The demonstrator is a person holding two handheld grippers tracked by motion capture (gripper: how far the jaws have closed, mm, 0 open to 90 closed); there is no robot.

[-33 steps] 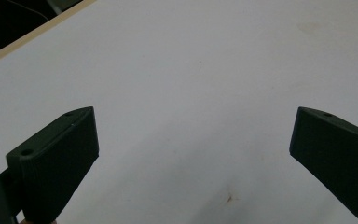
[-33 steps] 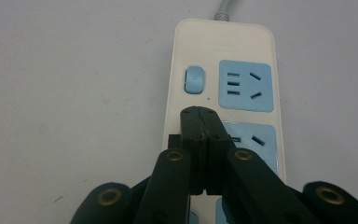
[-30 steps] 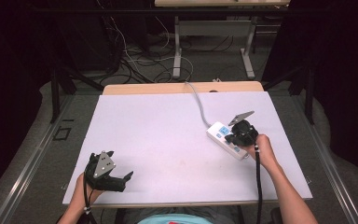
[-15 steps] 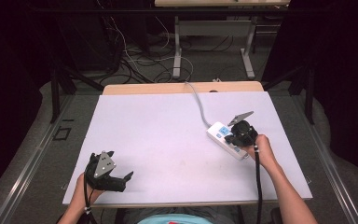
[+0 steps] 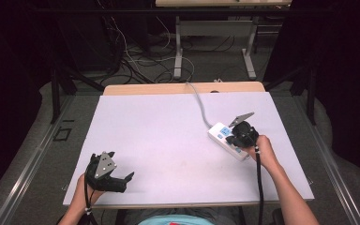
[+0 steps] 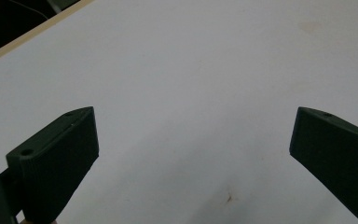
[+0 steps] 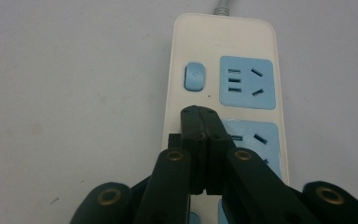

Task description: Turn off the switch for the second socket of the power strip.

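Observation:
A white power strip [image 5: 226, 139] with blue sockets lies on the right part of the white table, its grey cord [image 5: 198, 99] running to the far edge. My right gripper [image 5: 240, 136] hovers over the strip, shut with nothing between its jaws. In the right gripper view the closed tips [image 7: 199, 116] sit just below the strip's blue switch [image 7: 194, 76], left of a blue socket [image 7: 247, 82] on the power strip [image 7: 177, 60]. My left gripper [image 5: 122, 180] rests near the front left corner, open and empty. Its fingers [image 6: 56, 154] stand wide apart over bare tabletop.
The white table top [image 5: 159, 136] has a wooden strip [image 5: 168, 88] along its far edge. Beyond it, cables [image 5: 136, 61] lie on the floor around the grey legs of another table [image 5: 179, 51]. Dark curtains hang on both sides.

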